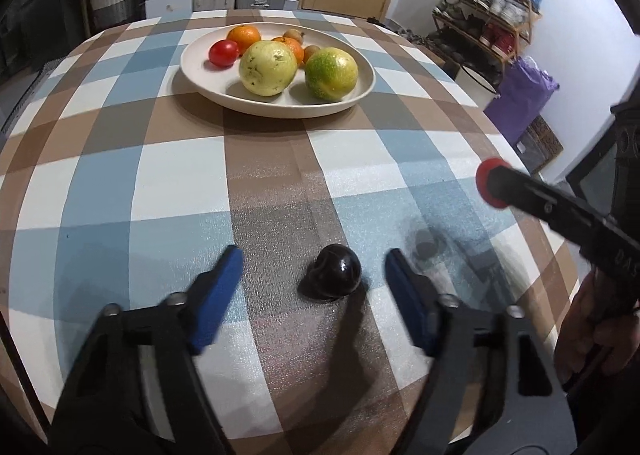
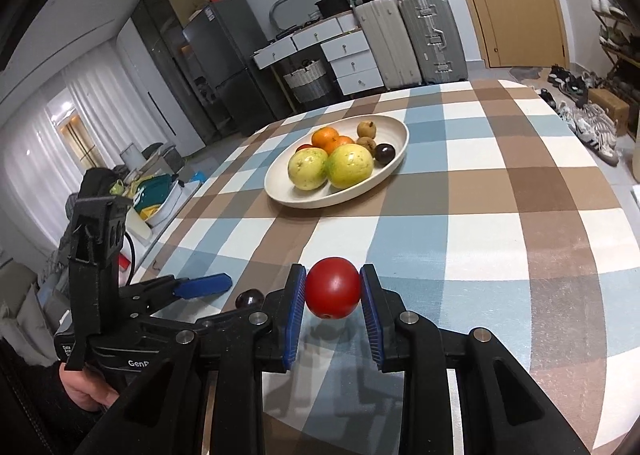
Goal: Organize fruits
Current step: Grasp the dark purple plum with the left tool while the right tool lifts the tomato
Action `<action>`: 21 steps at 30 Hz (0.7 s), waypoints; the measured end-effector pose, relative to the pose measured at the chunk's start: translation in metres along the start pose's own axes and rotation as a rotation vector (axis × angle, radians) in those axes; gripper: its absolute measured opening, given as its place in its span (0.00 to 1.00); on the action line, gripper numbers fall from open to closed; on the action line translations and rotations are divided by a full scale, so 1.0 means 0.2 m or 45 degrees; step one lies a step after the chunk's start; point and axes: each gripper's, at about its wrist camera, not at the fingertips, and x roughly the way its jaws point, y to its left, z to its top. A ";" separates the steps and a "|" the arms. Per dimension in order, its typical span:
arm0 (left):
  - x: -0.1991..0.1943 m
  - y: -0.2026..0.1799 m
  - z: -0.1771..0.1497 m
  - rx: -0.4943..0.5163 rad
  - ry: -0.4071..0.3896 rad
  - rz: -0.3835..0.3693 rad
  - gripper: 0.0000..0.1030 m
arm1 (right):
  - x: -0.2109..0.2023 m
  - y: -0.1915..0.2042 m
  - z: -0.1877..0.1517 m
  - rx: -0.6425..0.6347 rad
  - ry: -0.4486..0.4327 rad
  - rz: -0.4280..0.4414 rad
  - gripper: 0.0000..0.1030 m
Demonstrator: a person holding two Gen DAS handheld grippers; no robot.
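Note:
A dark purple plum (image 1: 336, 273) lies on the checked tablecloth between the blue fingers of my left gripper (image 1: 314, 257). The pads stand apart from it on both sides, so this gripper is open. My right gripper (image 2: 333, 275) is shut on a red tomato (image 2: 333, 287), held just above the cloth. That tomato (image 1: 490, 183) also shows at the right of the left wrist view. Farther back, a cream plate (image 1: 280, 111) holds two big yellow-green fruits, oranges, a tomato (image 1: 223, 52) and small brown fruits. The right wrist view also shows another dark plum (image 2: 384, 154) on the plate (image 2: 320, 203).
The checked table (image 1: 160, 159) ends close behind the plate and at the right. A shoe rack (image 1: 488, 15) and a purple bag (image 1: 520, 95) stand beyond the right edge. Suitcases (image 2: 432, 39) and white drawers (image 2: 352, 63) line the far wall.

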 end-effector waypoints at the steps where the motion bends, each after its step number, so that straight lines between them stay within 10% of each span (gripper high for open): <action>1: 0.00 0.00 0.00 0.012 -0.001 -0.003 0.46 | -0.01 0.00 0.00 0.004 -0.005 -0.003 0.27; 5: 0.00 0.03 0.01 -0.028 0.039 -0.156 0.22 | -0.02 -0.01 0.01 -0.004 -0.021 -0.028 0.27; 21: -0.09 0.12 0.17 -0.039 -0.027 -0.158 0.21 | 0.02 0.01 0.13 -0.002 -0.038 0.029 0.27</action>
